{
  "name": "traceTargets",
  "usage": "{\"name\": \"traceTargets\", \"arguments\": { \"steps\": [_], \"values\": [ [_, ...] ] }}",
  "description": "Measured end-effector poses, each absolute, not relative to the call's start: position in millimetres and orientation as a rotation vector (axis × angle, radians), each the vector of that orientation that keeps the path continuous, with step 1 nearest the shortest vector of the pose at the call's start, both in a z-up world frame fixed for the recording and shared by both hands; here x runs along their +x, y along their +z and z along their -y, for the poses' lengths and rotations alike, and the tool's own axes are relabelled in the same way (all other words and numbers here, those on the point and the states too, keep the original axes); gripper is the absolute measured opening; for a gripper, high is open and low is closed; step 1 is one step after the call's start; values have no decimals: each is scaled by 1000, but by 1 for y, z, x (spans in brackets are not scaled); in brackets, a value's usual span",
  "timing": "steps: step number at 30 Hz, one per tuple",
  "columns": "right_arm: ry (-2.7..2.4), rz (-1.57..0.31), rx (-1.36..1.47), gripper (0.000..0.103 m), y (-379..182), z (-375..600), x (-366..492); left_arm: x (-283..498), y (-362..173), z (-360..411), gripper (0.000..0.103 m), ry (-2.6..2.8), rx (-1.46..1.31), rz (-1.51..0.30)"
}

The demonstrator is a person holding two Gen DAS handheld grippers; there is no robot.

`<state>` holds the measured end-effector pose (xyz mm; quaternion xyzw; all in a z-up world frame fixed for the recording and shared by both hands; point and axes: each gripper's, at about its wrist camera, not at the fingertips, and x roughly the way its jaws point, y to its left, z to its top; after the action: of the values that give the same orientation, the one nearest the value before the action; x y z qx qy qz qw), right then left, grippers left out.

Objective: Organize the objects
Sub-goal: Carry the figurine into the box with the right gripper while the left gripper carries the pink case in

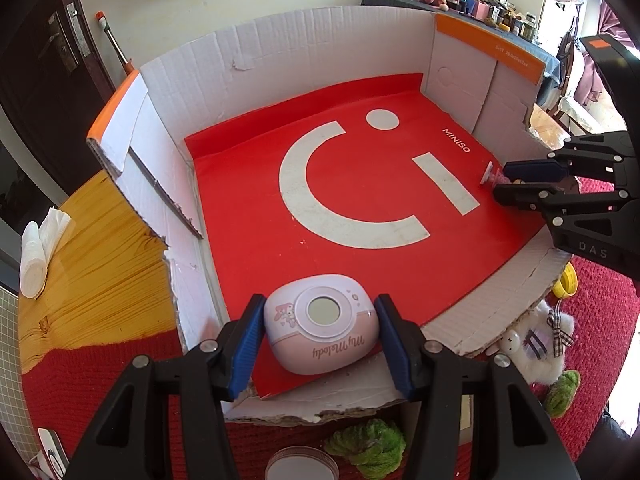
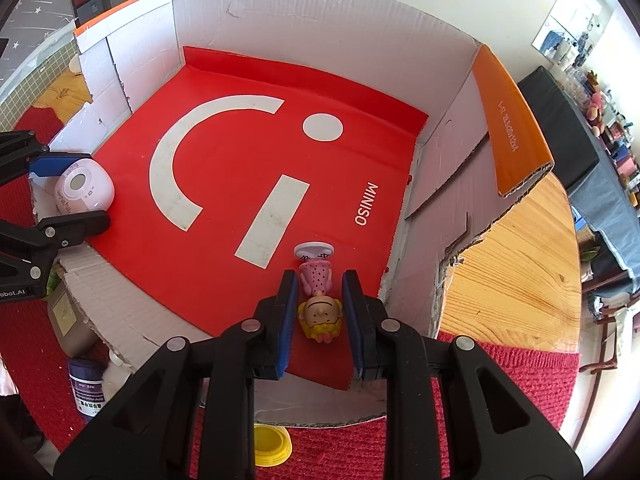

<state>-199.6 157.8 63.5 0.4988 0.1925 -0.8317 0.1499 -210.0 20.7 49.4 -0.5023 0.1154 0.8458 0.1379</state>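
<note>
Left gripper (image 1: 320, 336) has its blue pads spread just wider than the pink device (image 1: 322, 326) sitting between them; whether the pads press its sides cannot be told for certain, though they sit right against it. That device is a rounded, pillow-shaped pink-and-white case with a circular mirrored disc on top, a cartoon rabbit print and "My Melody" lettering, resting on the red liner (image 1: 360, 184) at the near edge of the cardboard box (image 1: 304, 44).

Right gripper (image 2: 320, 312) stands slightly apart around a small figurine (image 2: 318, 300), with a gap visible on each side. This figurine lies on the liner between the fingers, yellow-haired head nearest the tool, pink dotted dress and white round base pointing away.
</note>
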Motion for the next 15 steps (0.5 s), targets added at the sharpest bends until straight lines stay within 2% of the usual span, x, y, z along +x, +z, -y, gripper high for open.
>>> {"name": "traceTargets", "arguments": {
  "steps": [6,11,15],
  "values": [
    [-2392,-540,1431,22,65,-160,-201,-210,52,-18,58,2446,-1453,-315],
    [-2396,-531,1425,22,66,-159,-200,-210,54,-18,66,2444,-1442,-303],
    [-2398,-521,1410,22,70,-161,-198,-210,54,-18,66,2448,-1437,-298]
  ]
}}
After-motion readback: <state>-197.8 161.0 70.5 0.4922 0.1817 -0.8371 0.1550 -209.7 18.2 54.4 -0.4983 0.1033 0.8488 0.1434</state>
